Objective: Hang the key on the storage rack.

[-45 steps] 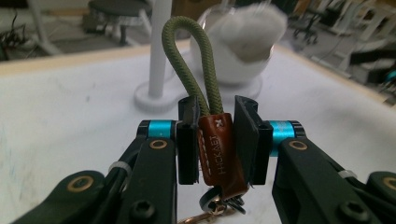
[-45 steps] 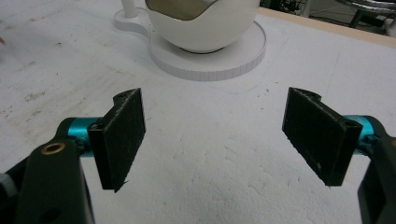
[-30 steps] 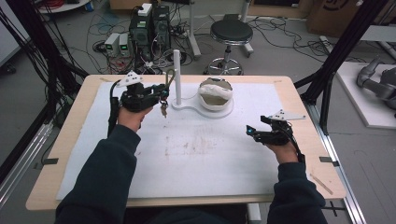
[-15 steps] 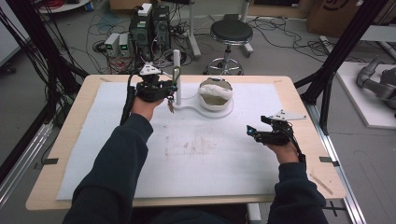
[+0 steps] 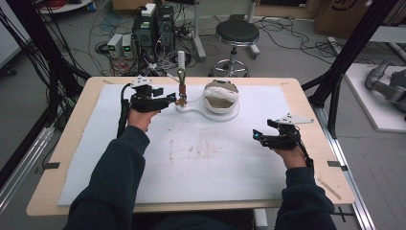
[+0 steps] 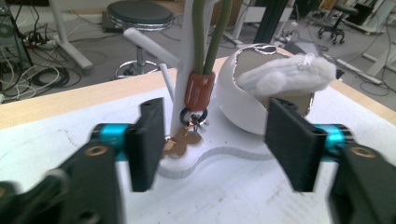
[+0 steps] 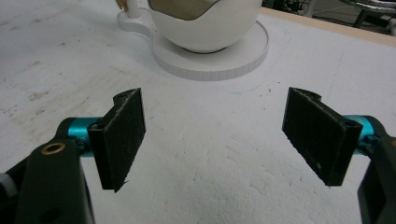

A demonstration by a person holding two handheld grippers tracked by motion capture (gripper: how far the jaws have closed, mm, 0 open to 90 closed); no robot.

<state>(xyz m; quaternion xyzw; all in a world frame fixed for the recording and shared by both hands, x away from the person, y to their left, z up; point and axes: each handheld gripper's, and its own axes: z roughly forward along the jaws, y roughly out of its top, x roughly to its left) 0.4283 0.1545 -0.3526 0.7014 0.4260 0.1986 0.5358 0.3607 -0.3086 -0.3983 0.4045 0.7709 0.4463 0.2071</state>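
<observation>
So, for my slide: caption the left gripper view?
Open left gripper facing green looped cord with keys on white stand.

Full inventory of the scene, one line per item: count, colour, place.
Table: 1, light wood, centre.
Mat: 1, white, covers the tabletop.
Stand: 1, white, far middle of the mat.
Keyring: 1, green cord, brown sleeve, brass keys, hanging on the stand.
Bowl: 1, white, on the stand base, white wad inside.
Stool: 1, black, behind the table.
Left gripper: 1, black, open, at the keyring.
Right gripper: 1, black, open, over the mat's right side.
</observation>
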